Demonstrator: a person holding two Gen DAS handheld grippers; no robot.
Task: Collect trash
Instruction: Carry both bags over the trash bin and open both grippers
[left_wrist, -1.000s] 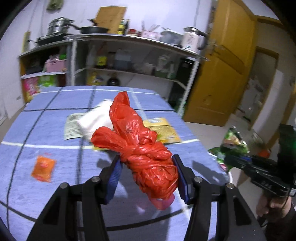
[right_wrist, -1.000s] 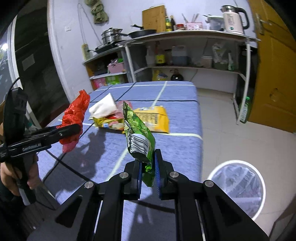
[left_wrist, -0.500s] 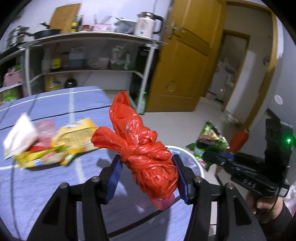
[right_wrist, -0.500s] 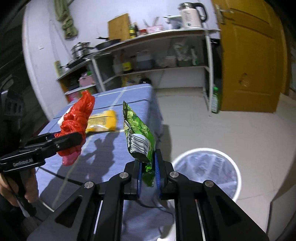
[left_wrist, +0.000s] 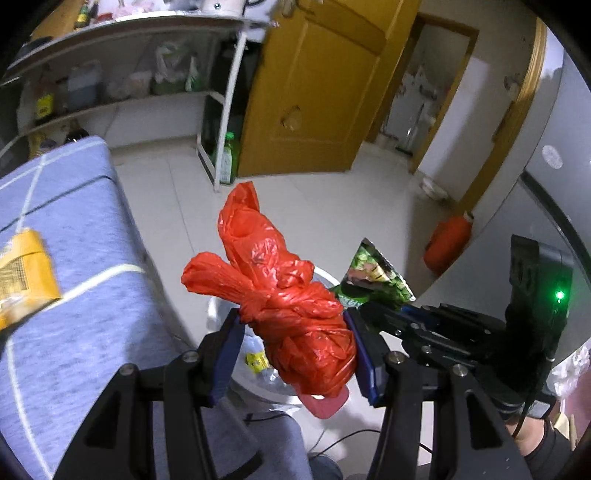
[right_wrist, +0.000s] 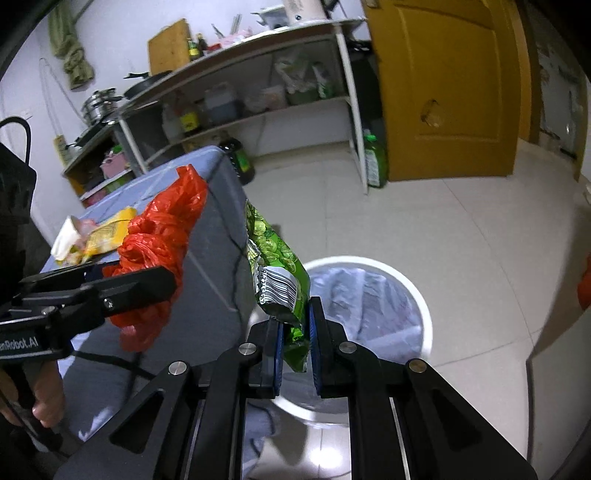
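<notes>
Two grippers are seen, each loaded w/ trash, both held above the floor just off the table's edge. By the left gripper (left_wrist: 293, 350) a knotted red plastic bag (left_wrist: 284, 302) is pinched between the blue pads (left_wrist: 225, 354); jaws are pressed against the bag's sides, spread only as far as its bulk allows, and the bag's loose ends stick up and fwd. By the right gripper (right_wrist: 295, 354) a green snack wrapper (right_wrist: 277, 266) is clamped at its lower end, jaws nearly together w/ only the thin foil between them; the barcode side is turned toward the camera and the wrapper stands upright, leaning slightly left. A white trash bin (right_wrist: 417, 306) w/ a clear liner is seen on the tiled floor right behind and below the wrapper, beside the table (right_wrist: 221, 206) covered in blue-grey cloth. In the left wrist view the bin (left_wrist: 218, 314) is mostly hidden behind the red bag, w/ some litter visible inside. A yellow packet (left_wrist: 22, 273) and other wrappers are left lying on the table. A yellow door (right_wrist: 447, 88) and a shelf rack (right_wrist: 258, 74) are visible at the back.
</notes>
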